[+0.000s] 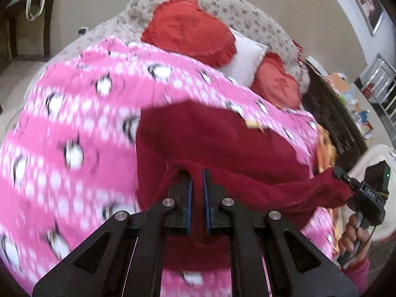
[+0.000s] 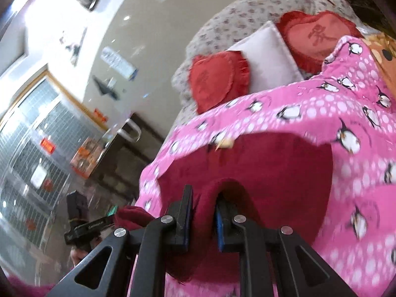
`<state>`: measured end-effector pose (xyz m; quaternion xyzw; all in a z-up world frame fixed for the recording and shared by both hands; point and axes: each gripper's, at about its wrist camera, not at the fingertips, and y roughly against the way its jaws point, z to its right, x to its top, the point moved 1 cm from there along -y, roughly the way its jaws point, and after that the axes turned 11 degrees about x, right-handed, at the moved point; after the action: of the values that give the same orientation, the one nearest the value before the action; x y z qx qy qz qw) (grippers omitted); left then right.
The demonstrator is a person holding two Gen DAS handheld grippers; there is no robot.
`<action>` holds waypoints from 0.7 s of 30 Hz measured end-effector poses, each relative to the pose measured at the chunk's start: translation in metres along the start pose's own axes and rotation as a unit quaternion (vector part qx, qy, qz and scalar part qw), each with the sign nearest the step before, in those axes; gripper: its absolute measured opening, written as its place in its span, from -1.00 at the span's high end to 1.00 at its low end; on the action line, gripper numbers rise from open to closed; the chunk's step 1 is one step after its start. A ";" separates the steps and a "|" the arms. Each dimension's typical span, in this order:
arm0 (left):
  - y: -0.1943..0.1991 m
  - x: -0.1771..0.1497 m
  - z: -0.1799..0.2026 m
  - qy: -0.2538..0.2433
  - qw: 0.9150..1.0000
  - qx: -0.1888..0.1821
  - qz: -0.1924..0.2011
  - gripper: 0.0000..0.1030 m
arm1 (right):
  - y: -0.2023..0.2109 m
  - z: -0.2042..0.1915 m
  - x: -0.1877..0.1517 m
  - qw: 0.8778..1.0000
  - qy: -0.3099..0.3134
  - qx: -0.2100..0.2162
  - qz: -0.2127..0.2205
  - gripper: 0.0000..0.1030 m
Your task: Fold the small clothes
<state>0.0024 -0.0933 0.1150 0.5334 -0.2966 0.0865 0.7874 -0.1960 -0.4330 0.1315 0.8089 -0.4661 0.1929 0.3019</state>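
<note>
Left wrist view: the left gripper [image 1: 196, 180] is clenched on the near edge of the dark red garment [image 1: 222, 143], and the right gripper [image 2: 204, 205] pinches that same edge further along. The garment hangs over the pink penguin blanket [image 1: 74, 128], its long axis running gripper to gripper, its body trailing toward the red cushions [image 1: 190, 29]. The risk, as I see it: uneven pulling could drag the thin edge out of a pinch.

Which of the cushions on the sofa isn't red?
The square white cushion, wedged between the two others. Both neighbours, the big heart-shaped cushion and the smaller cushion, are red with fringed edges; the white one is plain.
</note>
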 end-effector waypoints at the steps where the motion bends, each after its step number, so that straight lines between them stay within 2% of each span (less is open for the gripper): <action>1: -0.011 0.011 0.000 0.002 1.000 0.007 0.000 0.87 | -0.009 0.009 0.010 1.000 -0.009 -0.016 0.004 0.72; 7: -0.054 0.050 -0.002 0.007 1.000 0.010 -0.002 0.87 | -0.044 0.064 0.045 0.996 -0.056 -0.061 0.019 0.72; 10: -0.064 0.060 -0.012 0.028 0.999 -0.011 -0.030 0.83 | -0.056 0.087 0.053 0.992 -0.092 -0.080 -0.017 0.72; 12: -0.058 0.062 -0.011 0.020 0.999 -0.012 -0.037 0.75 | -0.047 0.093 0.057 0.991 -0.117 -0.060 -0.018 0.68; 13: -0.052 0.063 -0.009 0.005 0.999 -0.005 -0.033 0.66 | -0.036 0.092 0.058 0.992 -0.118 -0.050 -0.006 0.62; 15: -0.037 0.063 -0.005 -0.018 1.000 0.025 -0.002 0.12 | -0.018 0.086 0.059 0.992 -0.104 -0.070 0.025 0.00; 16: -0.024 0.062 -0.004 -0.024 0.998 0.040 0.032 -0.26 | -0.001 0.080 0.059 0.991 -0.093 -0.082 0.059 -0.03; 17: -0.016 0.062 -0.005 -0.021 0.998 0.042 0.052 -0.41 | 0.010 0.074 0.056 0.990 -0.087 -0.081 0.077 -0.03; 19: -0.004 0.060 -0.007 -0.011 0.997 0.031 0.074 -0.45 | 0.026 0.060 0.050 0.991 -0.072 -0.063 0.096 -0.03; 21: -0.006 0.056 -0.005 -0.018 0.998 0.029 0.061 -0.45 | 0.024 0.044 0.041 0.995 -0.040 -0.055 0.078 -0.03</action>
<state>0.0524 -0.1013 0.1407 0.5381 -0.3400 0.1332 0.7597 -0.1955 -0.4982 0.1307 0.7593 -0.5497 0.1572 0.3109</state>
